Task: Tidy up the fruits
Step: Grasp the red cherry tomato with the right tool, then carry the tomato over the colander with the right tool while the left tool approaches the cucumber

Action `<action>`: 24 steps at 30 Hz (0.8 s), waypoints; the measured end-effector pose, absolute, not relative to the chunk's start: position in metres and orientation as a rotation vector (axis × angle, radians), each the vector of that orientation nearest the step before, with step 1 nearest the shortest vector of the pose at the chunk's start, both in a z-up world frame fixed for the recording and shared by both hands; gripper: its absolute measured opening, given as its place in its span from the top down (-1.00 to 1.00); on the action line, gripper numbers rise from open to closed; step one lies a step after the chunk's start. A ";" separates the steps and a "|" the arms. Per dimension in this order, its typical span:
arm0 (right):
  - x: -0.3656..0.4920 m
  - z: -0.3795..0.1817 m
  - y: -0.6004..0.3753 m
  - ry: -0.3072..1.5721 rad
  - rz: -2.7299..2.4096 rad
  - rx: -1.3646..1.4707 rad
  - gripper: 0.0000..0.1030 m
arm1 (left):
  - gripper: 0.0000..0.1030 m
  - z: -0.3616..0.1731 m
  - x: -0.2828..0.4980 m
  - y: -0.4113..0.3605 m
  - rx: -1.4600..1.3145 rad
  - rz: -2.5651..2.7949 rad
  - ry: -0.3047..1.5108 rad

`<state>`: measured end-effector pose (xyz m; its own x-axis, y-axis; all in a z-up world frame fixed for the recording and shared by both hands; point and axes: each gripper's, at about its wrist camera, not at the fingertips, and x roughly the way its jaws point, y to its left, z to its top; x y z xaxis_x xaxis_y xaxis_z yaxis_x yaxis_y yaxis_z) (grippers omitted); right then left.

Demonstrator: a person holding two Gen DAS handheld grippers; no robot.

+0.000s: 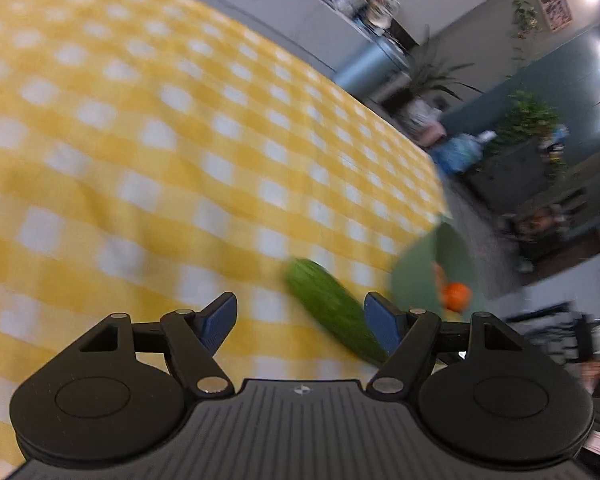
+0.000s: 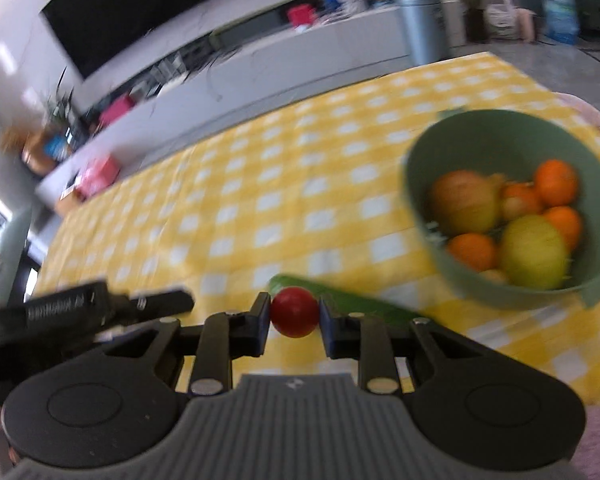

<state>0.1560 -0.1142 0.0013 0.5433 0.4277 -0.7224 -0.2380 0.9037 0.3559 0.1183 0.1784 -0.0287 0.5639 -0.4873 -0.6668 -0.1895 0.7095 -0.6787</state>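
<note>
The right gripper (image 2: 295, 317) pinches a small red tomato (image 2: 294, 312) between its blue pads, low in the centre of its view. Behind the tomato a cucumber (image 2: 340, 300) lies on the yellow checked tablecloth (image 2: 260, 184). At the right stands a green bowl (image 2: 460, 280) holding oranges (image 2: 556, 182) and yellowish fruit. The left gripper (image 1: 300, 320) is spread wide around nothing, the cucumber (image 1: 336, 312) lying just beside its right finger.

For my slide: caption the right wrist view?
Right gripper holds a tomato near the fruit bowl.
</note>
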 end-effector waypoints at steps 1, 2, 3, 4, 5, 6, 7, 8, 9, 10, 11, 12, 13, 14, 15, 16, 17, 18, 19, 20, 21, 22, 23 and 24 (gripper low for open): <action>0.157 0.002 -0.123 0.910 0.386 0.242 0.57 | -0.62 -0.029 0.120 0.174 -0.809 -0.230 0.988; 0.158 0.003 -0.131 0.903 0.375 0.257 0.57 | -0.61 -0.027 0.121 0.168 -0.790 -0.239 0.986; 0.160 0.003 -0.140 0.898 0.366 0.273 0.57 | -0.60 -0.022 0.122 0.161 -0.731 -0.238 0.975; 0.160 0.003 -0.146 0.894 0.361 0.286 0.57 | -0.60 -0.016 0.124 0.152 -0.655 -0.237 0.962; 0.161 0.003 -0.155 0.884 0.351 0.310 0.57 | -0.60 -0.009 0.124 0.141 -0.561 -0.241 0.943; 0.162 0.004 -0.163 0.876 0.341 0.332 0.57 | -0.61 -0.002 0.126 0.131 -0.467 -0.256 0.920; 0.162 0.004 -0.173 0.865 0.326 0.358 0.57 | -0.61 0.003 0.128 0.120 -0.364 -0.293 0.886; 0.162 0.004 -0.181 0.854 0.313 0.376 0.57 | -0.61 0.007 0.131 0.108 -0.247 -0.350 0.847; 0.163 0.003 -0.188 0.847 0.303 0.390 0.57 | -0.62 0.009 0.132 0.096 -0.138 -0.393 0.815; 0.163 0.002 -0.196 0.841 0.296 0.406 0.57 | -0.62 0.010 0.134 0.086 -0.020 -0.431 0.776; 0.163 0.001 -0.203 0.833 0.291 0.428 0.57 | -0.62 0.008 0.135 0.076 0.089 -0.465 0.738; 0.162 0.000 -0.209 0.830 0.288 0.452 0.57 | -0.63 0.005 0.135 0.065 0.168 -0.495 0.726; 0.163 -0.002 -0.215 0.829 0.286 0.480 0.57 | -0.63 0.001 0.136 0.055 0.258 -0.541 0.730; 0.164 -0.004 -0.220 0.828 0.284 0.507 0.57 | -0.63 -0.005 0.137 0.045 0.343 -0.595 0.739; 0.165 -0.006 -0.224 0.826 0.282 0.528 0.57 | -0.63 -0.010 0.137 0.036 0.419 -0.646 0.743; 0.167 -0.008 -0.225 0.826 0.279 0.542 0.57 | -0.63 -0.015 0.136 0.027 0.487 -0.686 0.743; 0.168 -0.009 -0.228 0.825 0.278 0.554 0.57 | -0.63 -0.021 0.134 0.020 0.559 -0.721 0.739; 0.168 -0.009 -0.230 0.823 0.278 0.565 0.56 | -0.63 -0.027 0.133 0.013 0.625 -0.747 0.734; 0.168 -0.009 -0.231 0.823 0.277 0.571 0.57 | -0.63 -0.032 0.133 0.006 0.685 -0.768 0.732; 0.168 -0.010 -0.232 0.823 0.276 0.573 0.56 | -0.63 -0.038 0.133 0.003 0.727 -0.781 0.737; 0.168 -0.010 -0.233 0.821 0.272 0.574 0.56 | -0.63 -0.042 0.135 0.001 0.754 -0.795 0.748; 0.168 -0.011 -0.235 0.819 0.265 0.577 0.57 | -0.63 -0.045 0.138 -0.001 0.762 -0.818 0.759; 0.169 -0.012 -0.237 0.819 0.261 0.579 0.57 | -0.63 -0.046 0.142 -0.001 0.755 -0.844 0.769; 0.169 -0.014 -0.239 0.819 0.260 0.583 0.57 | -0.63 -0.047 0.147 0.000 0.744 -0.867 0.780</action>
<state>0.1686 -0.2389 -0.0136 0.6629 0.4341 -0.6101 0.0021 0.8137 0.5813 0.1468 0.0001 -0.0471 0.4217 -0.3695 -0.8280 0.8627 0.4448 0.2409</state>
